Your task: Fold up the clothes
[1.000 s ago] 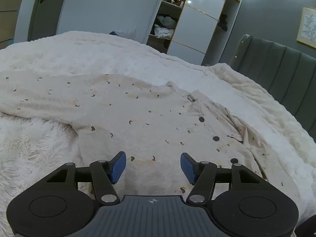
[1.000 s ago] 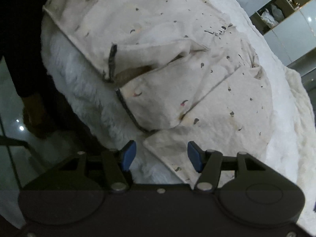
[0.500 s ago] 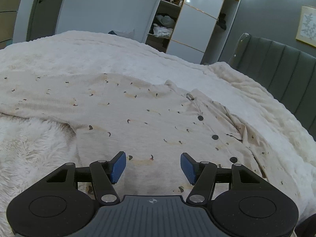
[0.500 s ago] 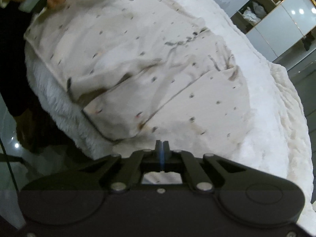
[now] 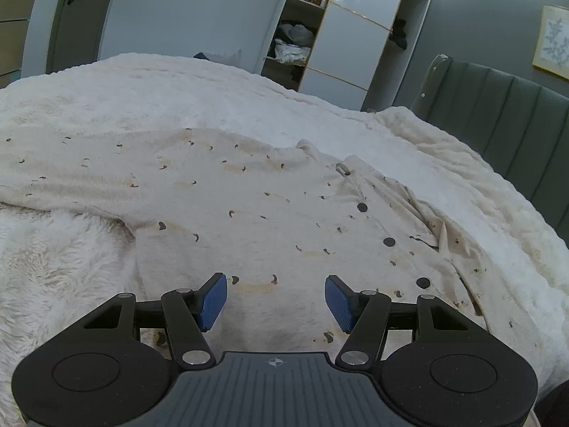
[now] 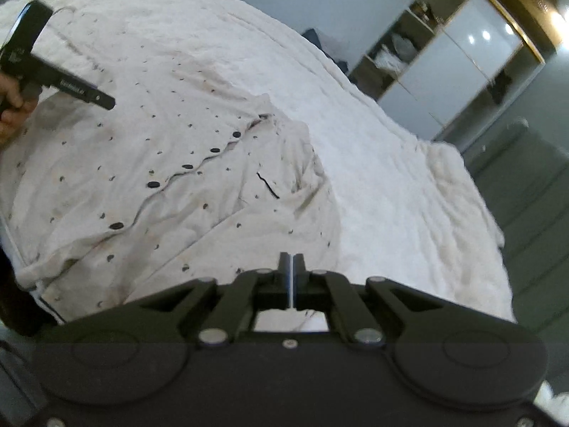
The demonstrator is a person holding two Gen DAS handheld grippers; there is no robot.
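Item: cream button-front shirt (image 5: 270, 220), dark-speckled, 4 dark buttons (image 6: 153, 184) in a visible row along the placket. Location: spread front-up on a white fluffy blanket (image 5: 213, 99) covering the bed; left sleeve runs out flat to the side, right side rumpled and partly turned over itself.

Left gripper (image 5: 273, 299): jaws wide apart, holding nothing, hovering just above the lower front panel. A hand (image 6: 10, 106) grips its handle at the far side of the shirt in the right wrist view.

Right gripper (image 6: 291, 267): jaws pressed together; cloth shows directly below them, judged to be a pinched edge or sleeve end of the shirt, though the contact itself is hidden behind the fingers.

Risks: thin cloth may slip from the closed jaws if pulled fast; the pile of the blanket may drag the underside and carry wrinkles into the fold; with the left side unheld, a pull could shift the whole shirt rather than fold it; the bunched right side may crease crookedly.

Change from 1 s ago: right jaws were open over the hem corner, now closed, and the view has swung across the shirt. Left gripper view nearly unchanged.
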